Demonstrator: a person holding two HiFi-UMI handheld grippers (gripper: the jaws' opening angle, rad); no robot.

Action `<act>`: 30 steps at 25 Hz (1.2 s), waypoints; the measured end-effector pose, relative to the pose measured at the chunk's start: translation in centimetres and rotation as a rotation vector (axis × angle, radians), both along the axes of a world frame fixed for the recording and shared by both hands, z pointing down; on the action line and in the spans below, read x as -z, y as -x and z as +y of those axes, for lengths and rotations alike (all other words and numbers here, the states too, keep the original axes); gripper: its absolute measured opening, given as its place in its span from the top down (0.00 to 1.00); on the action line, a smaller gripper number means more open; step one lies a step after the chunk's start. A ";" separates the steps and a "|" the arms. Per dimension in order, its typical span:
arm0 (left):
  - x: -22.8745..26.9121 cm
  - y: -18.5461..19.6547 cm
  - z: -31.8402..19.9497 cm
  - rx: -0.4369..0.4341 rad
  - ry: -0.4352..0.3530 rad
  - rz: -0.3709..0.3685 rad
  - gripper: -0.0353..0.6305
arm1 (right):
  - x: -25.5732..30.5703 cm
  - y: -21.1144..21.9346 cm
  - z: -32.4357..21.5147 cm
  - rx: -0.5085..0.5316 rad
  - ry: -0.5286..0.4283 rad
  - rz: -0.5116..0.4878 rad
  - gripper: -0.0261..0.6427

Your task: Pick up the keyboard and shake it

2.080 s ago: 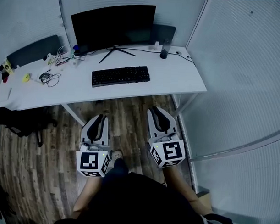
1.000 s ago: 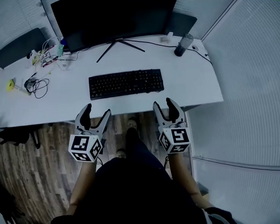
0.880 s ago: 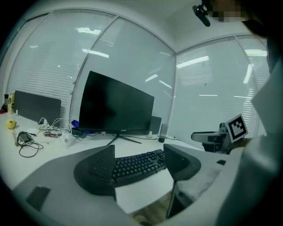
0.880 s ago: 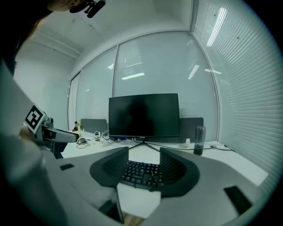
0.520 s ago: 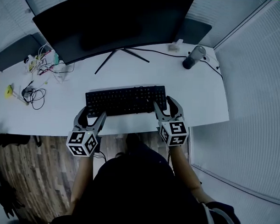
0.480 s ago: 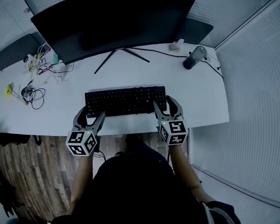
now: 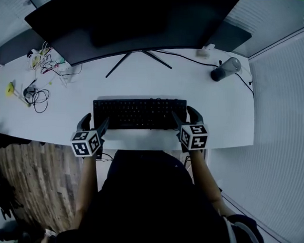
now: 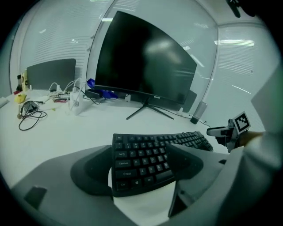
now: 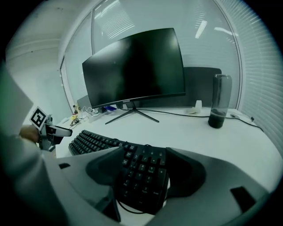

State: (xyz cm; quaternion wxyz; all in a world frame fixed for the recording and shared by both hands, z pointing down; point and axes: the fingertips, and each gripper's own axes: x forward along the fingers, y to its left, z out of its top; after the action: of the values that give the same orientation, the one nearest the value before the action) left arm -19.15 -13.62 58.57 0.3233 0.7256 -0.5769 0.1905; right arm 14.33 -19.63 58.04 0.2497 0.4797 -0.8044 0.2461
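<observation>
white desk (image 7: 143, 78) under a dark monitor (image 7: 130, 23): jaws spread and opening, the left gripper (image 7: 93, 124) straddles the left end of the black keyboard (image 7: 139, 113) and the right gripper (image 7: 186, 118) its right end, pads seemingly not pressing. the keyboard lies flat on the desk, so closing 2 grips, lifting and shaking all remain.

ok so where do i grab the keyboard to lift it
By its two short ends, coming from the near long edge: the keyboard is long, thin and flat on the desk. The left gripper and right gripper each straddle an end, fingers opening, not pressing.
</observation>
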 end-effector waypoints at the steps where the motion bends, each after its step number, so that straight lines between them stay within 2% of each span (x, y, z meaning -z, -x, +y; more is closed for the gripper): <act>1: -0.6 0.3 -0.1 0.002 0.021 -0.002 0.40 | -0.5 -0.3 0.0 -0.007 0.024 0.000 0.53; 4: -2.0 1.3 -0.1 -0.013 0.080 -0.010 0.40 | -1.7 -1.0 0.2 -0.027 0.096 0.016 0.52; 13: -4.8 1.3 -1.4 -0.151 0.266 -0.030 0.40 | -4.3 -1.5 0.2 -0.084 0.283 0.006 0.51; 18: -5.7 1.0 -1.6 -0.154 0.329 0.023 0.40 | -5.4 -1.3 0.0 -0.099 0.351 -0.034 0.51; 21: -6.0 0.8 -1.6 -0.148 0.344 0.054 0.41 | -5.8 -1.4 0.1 -0.106 0.380 -0.049 0.51; 30: -6.0 0.9 -1.8 -0.139 0.365 0.059 0.41 | -5.9 -1.6 -0.4 -0.130 0.413 -0.031 0.51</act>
State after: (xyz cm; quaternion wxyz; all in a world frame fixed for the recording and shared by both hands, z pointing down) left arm -20.08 -15.44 64.55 0.4525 0.6983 -0.4713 0.2924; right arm 15.94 -20.01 63.93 0.3140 0.4653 -0.7081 0.4284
